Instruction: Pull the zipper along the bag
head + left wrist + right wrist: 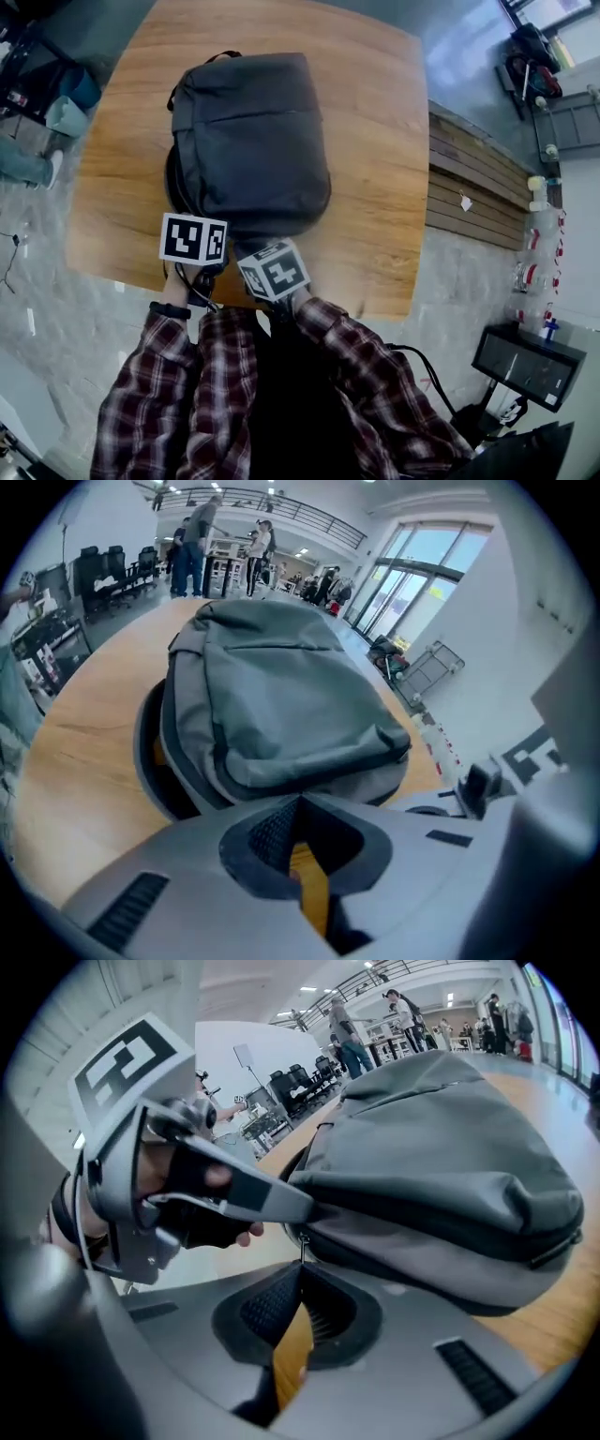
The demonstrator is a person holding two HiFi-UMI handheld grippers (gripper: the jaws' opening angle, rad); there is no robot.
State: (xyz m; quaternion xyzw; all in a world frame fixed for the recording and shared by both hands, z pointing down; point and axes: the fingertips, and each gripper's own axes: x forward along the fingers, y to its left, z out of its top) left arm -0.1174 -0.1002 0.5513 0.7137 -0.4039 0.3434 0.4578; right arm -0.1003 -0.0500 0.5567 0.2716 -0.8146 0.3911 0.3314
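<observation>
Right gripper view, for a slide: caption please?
Right gripper shut on the zipper pull; left gripper pinching the bag beside it.

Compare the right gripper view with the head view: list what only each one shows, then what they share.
Only the right gripper view: the zipper pull pinched in the right gripper's shut jaws, and the left gripper closed on the backpack's edge. Only the head view: the plaid sleeves, the table's full outline, the backpack's top handle. Both: the backpack, the wooden table, the left gripper's marker cube.
</observation>
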